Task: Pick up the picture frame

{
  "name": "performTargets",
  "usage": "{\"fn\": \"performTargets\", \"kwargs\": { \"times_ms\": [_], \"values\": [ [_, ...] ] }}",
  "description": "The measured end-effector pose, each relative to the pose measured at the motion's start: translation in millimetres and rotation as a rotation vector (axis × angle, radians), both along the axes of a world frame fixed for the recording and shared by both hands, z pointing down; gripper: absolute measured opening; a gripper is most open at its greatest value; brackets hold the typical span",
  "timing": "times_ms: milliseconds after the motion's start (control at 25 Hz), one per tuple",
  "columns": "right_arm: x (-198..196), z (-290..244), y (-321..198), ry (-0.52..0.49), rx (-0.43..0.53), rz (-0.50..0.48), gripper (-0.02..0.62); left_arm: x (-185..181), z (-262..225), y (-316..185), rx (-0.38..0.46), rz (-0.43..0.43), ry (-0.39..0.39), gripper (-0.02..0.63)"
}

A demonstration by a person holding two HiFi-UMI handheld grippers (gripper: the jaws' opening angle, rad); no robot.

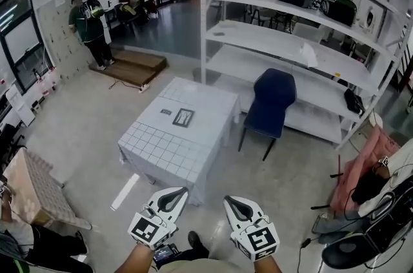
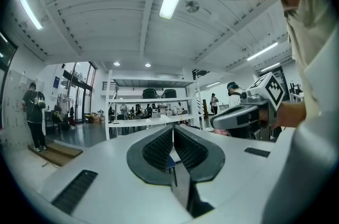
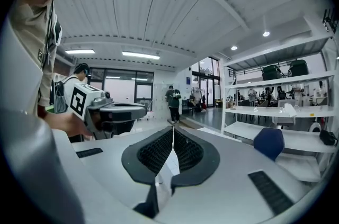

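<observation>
The picture frame (image 1: 183, 117), dark-edged and flat, lies near the middle of a white table with a grid-patterned cloth (image 1: 161, 149) some way ahead of me in the head view. Both grippers are held low at the bottom of that view, well short of the table. My left gripper (image 1: 184, 190) is shut with nothing between its jaws; its own view shows the ribbed pads (image 2: 159, 148) meeting at the tip. My right gripper (image 1: 226, 199) is shut and empty too, its pads (image 3: 159, 151) touching at the tip. Neither gripper view shows the frame.
A small dark object (image 1: 166, 111) lies left of the frame. A blue chair (image 1: 271, 101) stands right of the table before white shelving (image 1: 290, 42). A person (image 1: 87, 23) stands at the back left near wooden boards (image 1: 132, 67). A cloth-covered table (image 1: 39, 191) is at the left.
</observation>
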State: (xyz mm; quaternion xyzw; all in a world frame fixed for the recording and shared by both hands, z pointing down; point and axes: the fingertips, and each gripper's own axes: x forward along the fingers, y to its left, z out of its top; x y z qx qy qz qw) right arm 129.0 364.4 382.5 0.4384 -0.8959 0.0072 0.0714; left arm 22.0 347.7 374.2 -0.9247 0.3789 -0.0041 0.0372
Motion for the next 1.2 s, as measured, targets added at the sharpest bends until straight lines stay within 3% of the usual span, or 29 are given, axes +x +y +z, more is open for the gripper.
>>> {"fn": "performTargets", "kwargs": {
  "times_ms": [600,1200],
  "values": [
    [-57.6,10.2,-129.5,0.096,-0.029,-0.023,0.026,-69.6,11.8,-140.0,0.004,-0.034,0.083,0.020],
    [-64.6,33.4,-199.6,0.103,-0.099,-0.054,0.026,-79.9,29.6,-190.6,-0.049,-0.060,0.083,0.020]
  ]
}}
